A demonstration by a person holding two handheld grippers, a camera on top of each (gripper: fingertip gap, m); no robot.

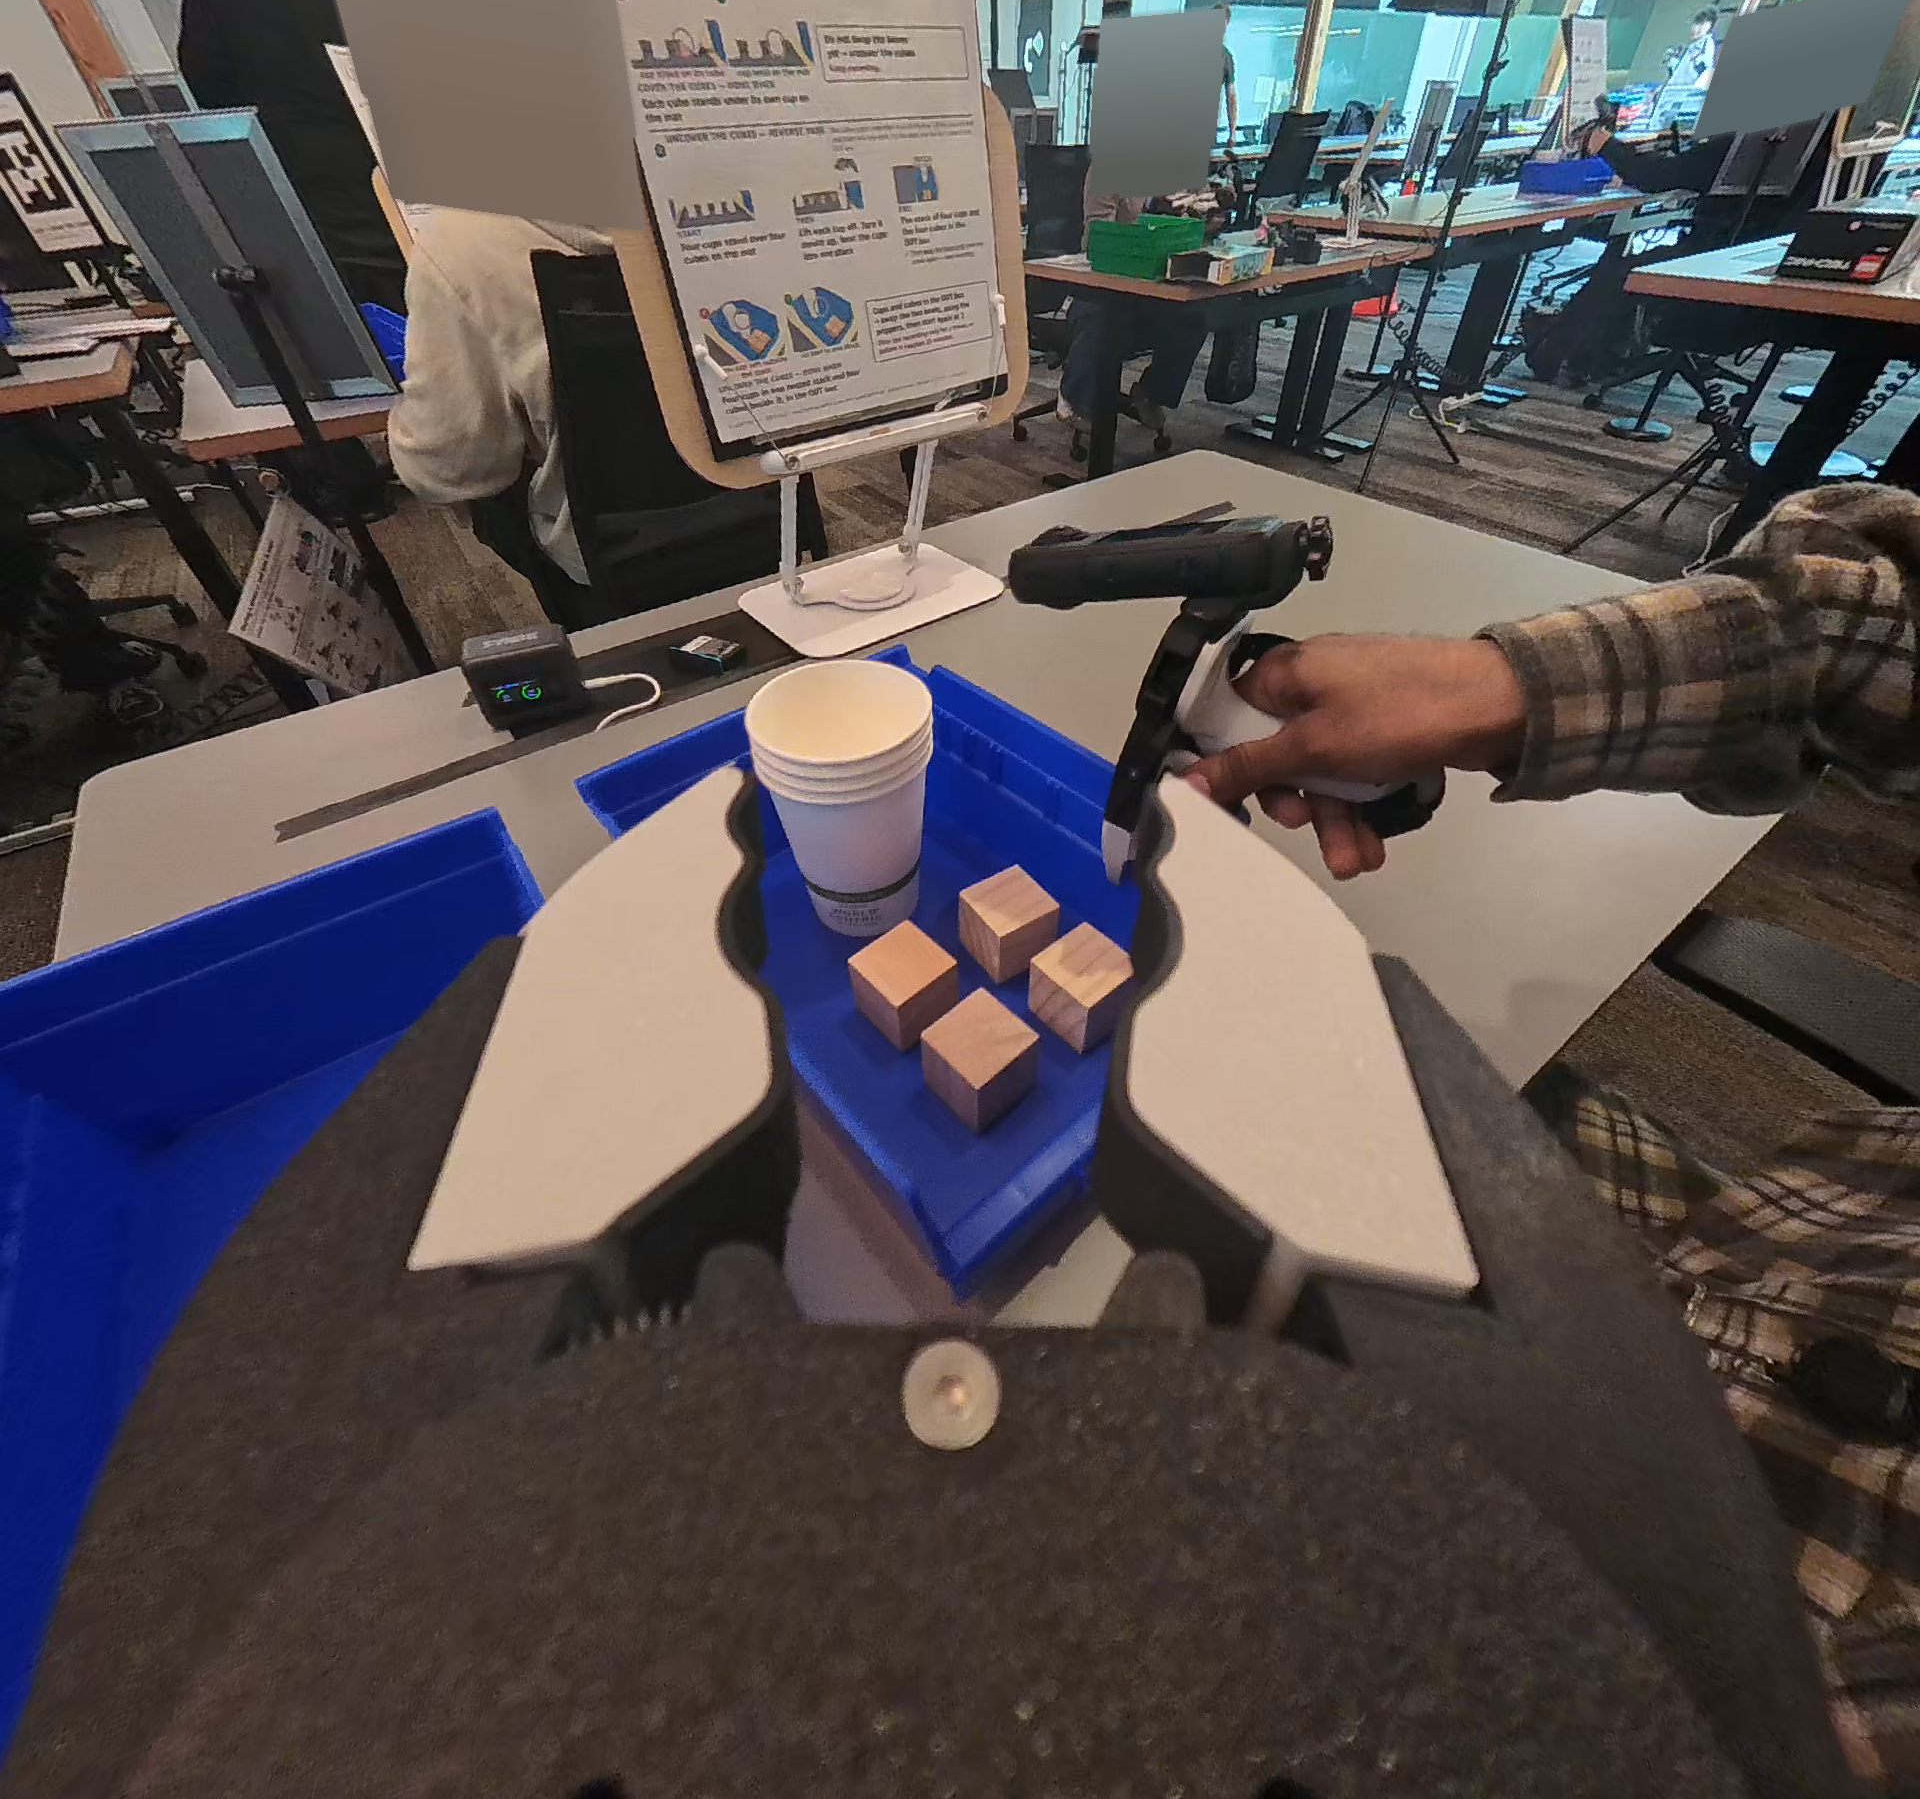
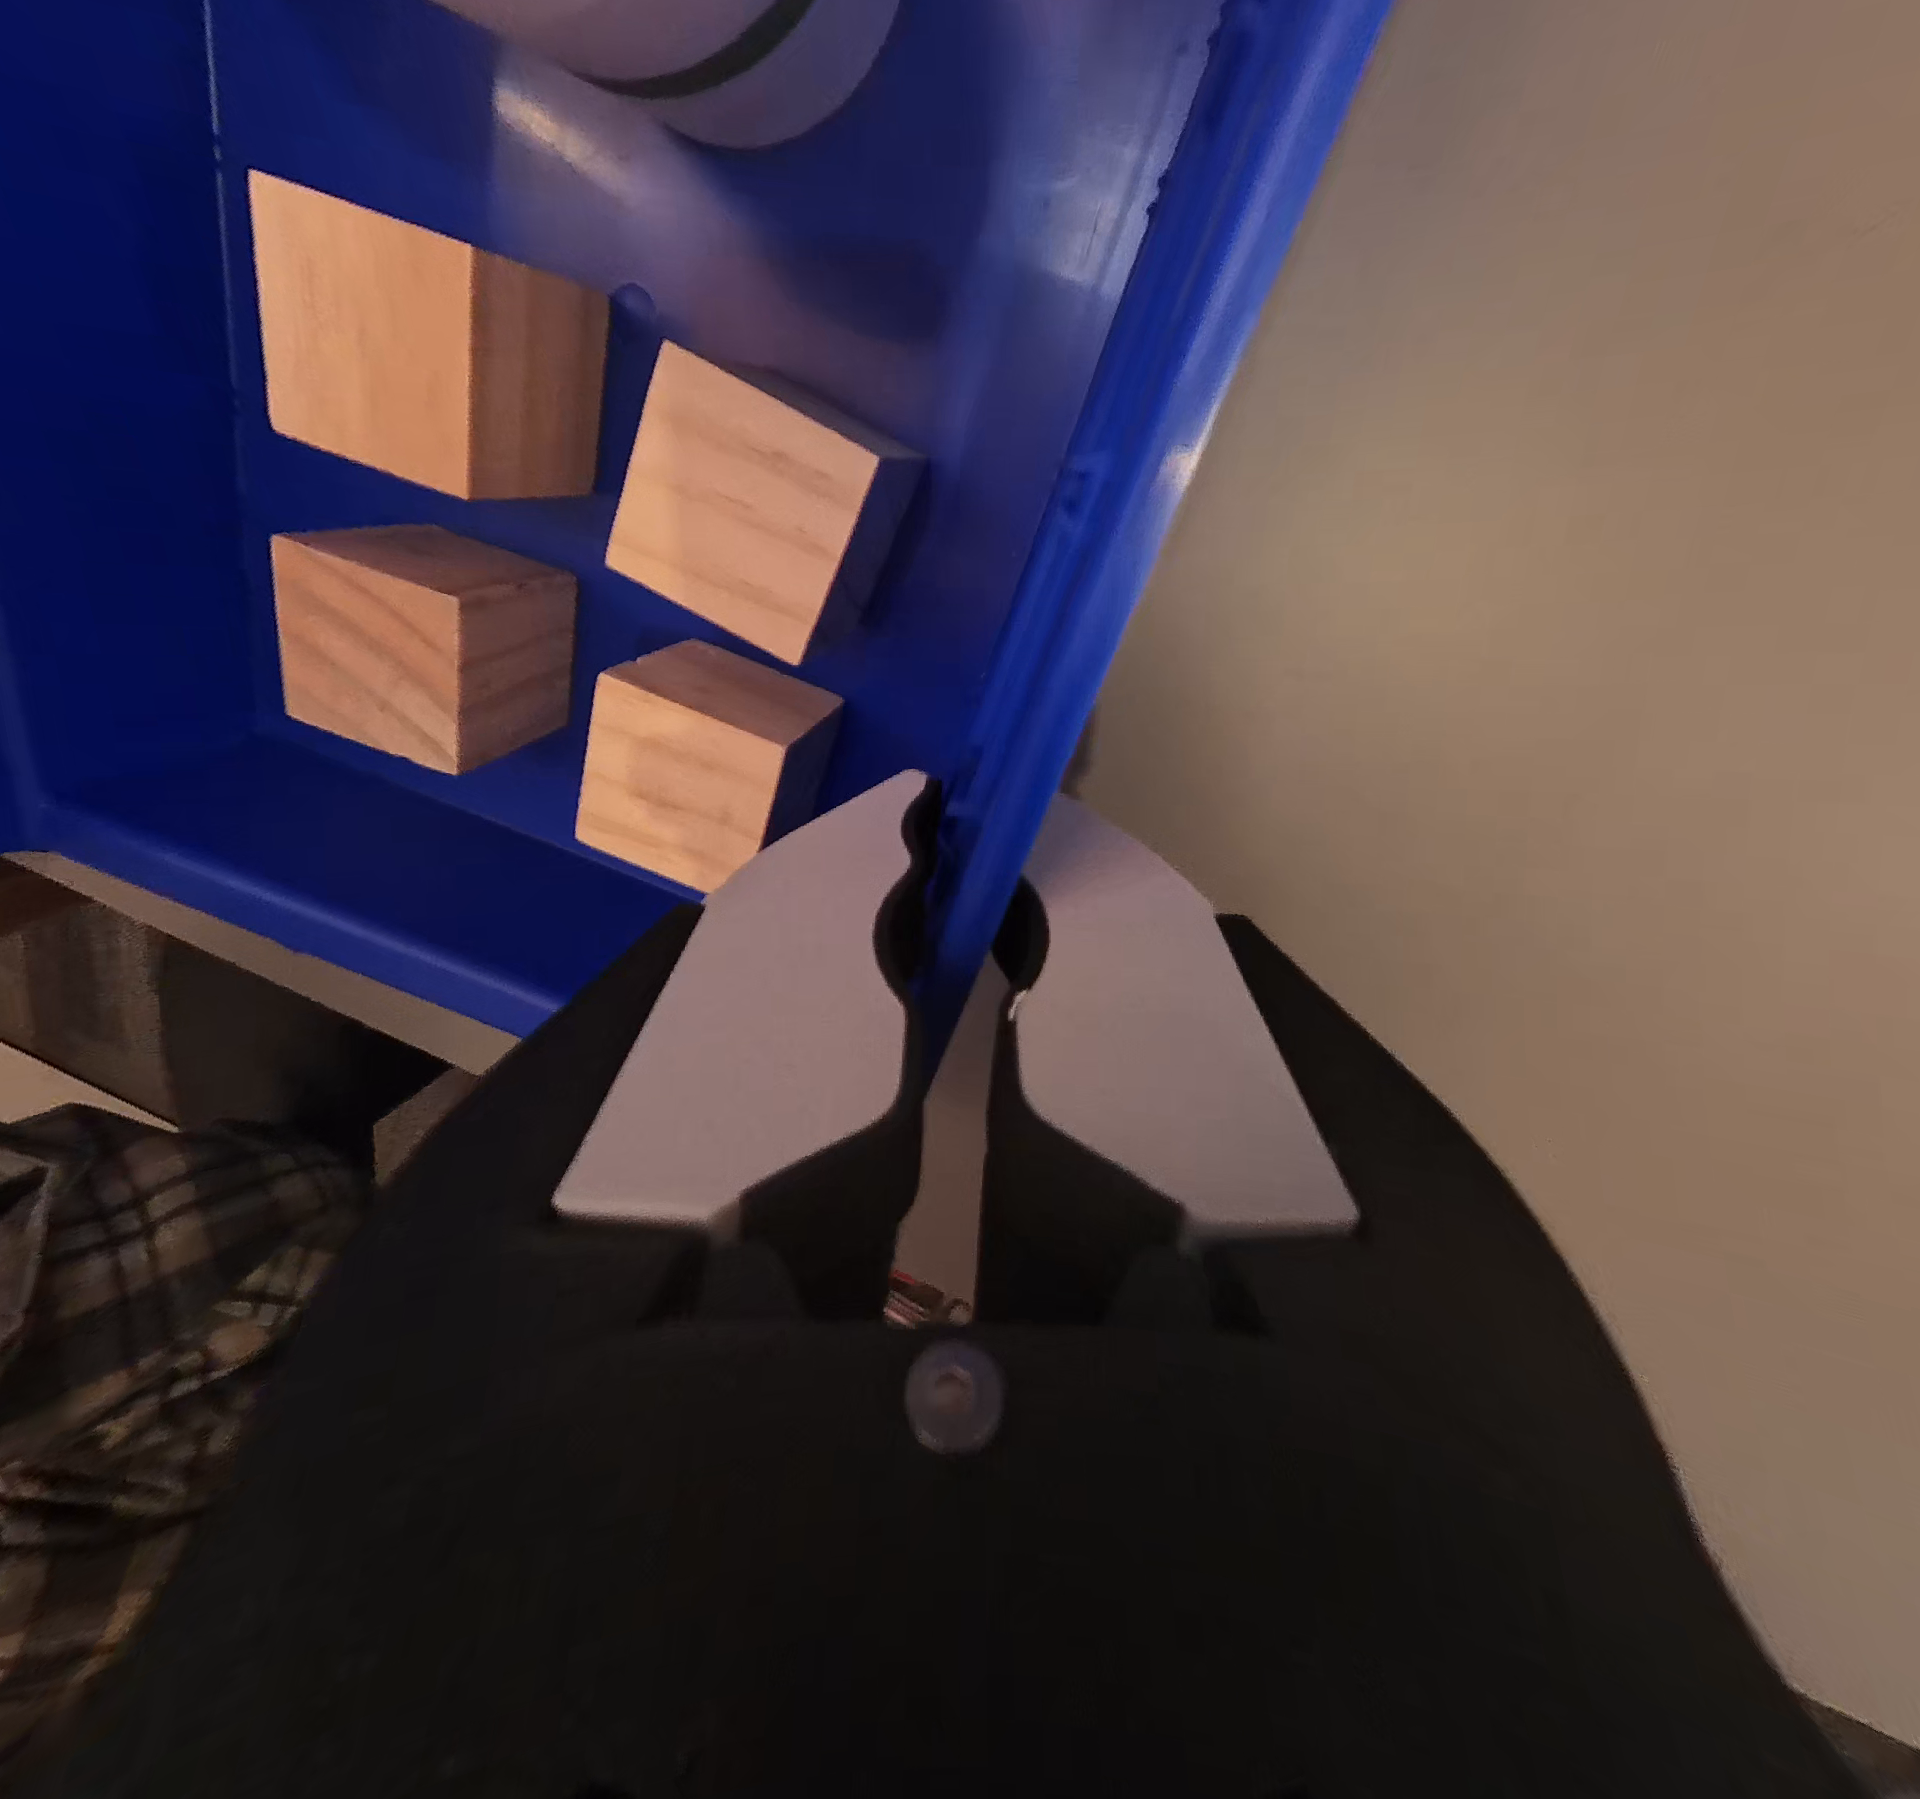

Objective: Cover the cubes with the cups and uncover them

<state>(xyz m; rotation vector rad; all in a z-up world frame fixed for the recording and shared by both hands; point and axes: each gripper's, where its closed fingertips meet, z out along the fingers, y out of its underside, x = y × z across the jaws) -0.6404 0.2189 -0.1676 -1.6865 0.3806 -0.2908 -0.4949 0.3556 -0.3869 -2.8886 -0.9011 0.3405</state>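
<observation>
Left wrist view shows the table [image 1: 1403, 627], then the blue bin [image 1: 997, 1178] holding nested cups [image 1: 847, 793] and four cubes [image 1: 992, 991]. Your right hand-held gripper [image 2: 961, 892] is clamped on the bin's side wall; your left hand-held gripper [image 1: 940, 908] hovers with fingers apart. You're likely at setup: next, lift the cups out.
</observation>
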